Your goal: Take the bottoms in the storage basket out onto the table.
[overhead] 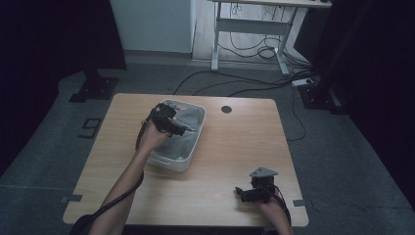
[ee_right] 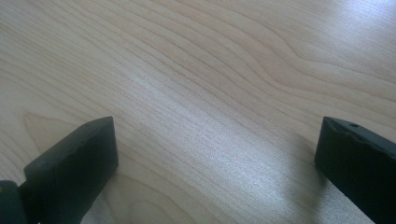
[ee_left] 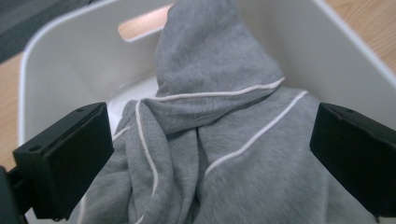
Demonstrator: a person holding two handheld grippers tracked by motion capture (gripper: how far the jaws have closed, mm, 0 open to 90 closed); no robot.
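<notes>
A white plastic bin point(overhead: 192, 147) stands on the left half of the wooden table point(overhead: 235, 147). Inside it lies a bunched grey garment point(overhead: 188, 125) with thin white piping. My left gripper point(overhead: 182, 130) hovers over the bin's middle. In the left gripper view its jaws stand wide apart over the grey garment point(ee_left: 219, 140), open, with the bin's wall point(ee_left: 70, 65) behind. My right gripper point(overhead: 239, 192) rests low near the table's front right corner, jaws wide apart, open over bare wood point(ee_right: 210, 93).
A dark round cable hole point(overhead: 226, 109) sits near the table's far edge. Beyond the table are floor cables point(overhead: 254, 83), a white desk frame point(overhead: 254, 29) and black stand bases point(overhead: 93, 88). Bare tabletop lies between bin and right gripper.
</notes>
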